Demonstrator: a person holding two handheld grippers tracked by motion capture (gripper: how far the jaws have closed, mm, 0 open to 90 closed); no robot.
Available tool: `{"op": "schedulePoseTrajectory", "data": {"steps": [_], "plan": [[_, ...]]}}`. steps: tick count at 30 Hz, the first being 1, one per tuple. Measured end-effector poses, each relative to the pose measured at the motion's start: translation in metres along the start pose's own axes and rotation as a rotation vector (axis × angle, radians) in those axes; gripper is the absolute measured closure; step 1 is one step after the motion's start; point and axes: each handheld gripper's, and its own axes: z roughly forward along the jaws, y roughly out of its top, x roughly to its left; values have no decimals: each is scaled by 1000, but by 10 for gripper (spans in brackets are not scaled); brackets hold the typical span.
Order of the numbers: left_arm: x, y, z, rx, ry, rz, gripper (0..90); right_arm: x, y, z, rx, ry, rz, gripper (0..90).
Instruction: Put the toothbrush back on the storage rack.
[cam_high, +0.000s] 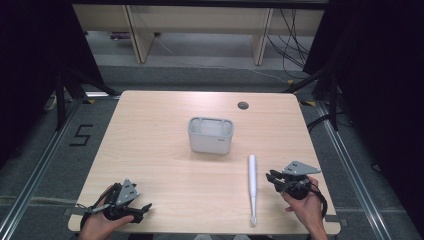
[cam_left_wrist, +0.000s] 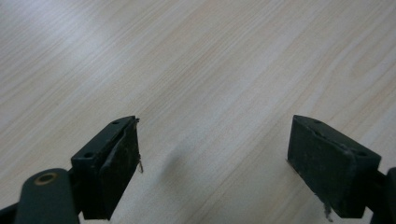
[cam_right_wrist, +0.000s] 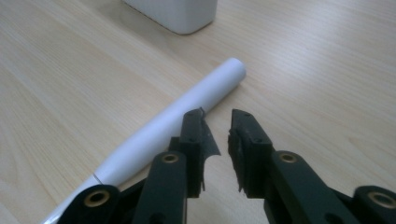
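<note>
A white toothbrush-like wand (cam_high: 252, 187) lies lengthwise on the wooden table (cam_high: 150, 130), right of centre near the front edge. My right gripper (cam_high: 272, 177) sits just to its right, held in a hand. In the right gripper view its jaws (cam_right_wrist: 217, 128) stand a narrow gap apart with nothing between them, and the wand (cam_right_wrist: 187, 112) lies beside the left jaw. A white rectangular holder (cam_high: 210, 134) stands upright at the table's middle. My left gripper (cam_high: 142, 210) rests at the front left, its jaws wide apart (cam_left_wrist: 212, 158) over bare wood.
A dark cable hole (cam_high: 243, 105) sits in the table's far right part. The holder's lower corner (cam_right_wrist: 175, 14) shows beyond the wand's blunt end. Black curtains flank the table, and desk legs and cables stand behind it.
</note>
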Motion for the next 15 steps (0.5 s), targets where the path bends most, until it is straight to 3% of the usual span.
{"op": "schedulePoseTrajectory", "data": {"steps": [1,6,7,15], "plan": [[0,0,1,-2,5,-4,162,-1,2,3,-13,2,-33,809],[0,0,0,-1,-1,-1,162,1,8,8,-7,7,-38,854],[0,0,0,-2,1,-1,162,0,11,10,-11,12,-61,866],[1,-1,0,-4,3,-4,162,-1,24,28,-5,44,-52,892]]}}
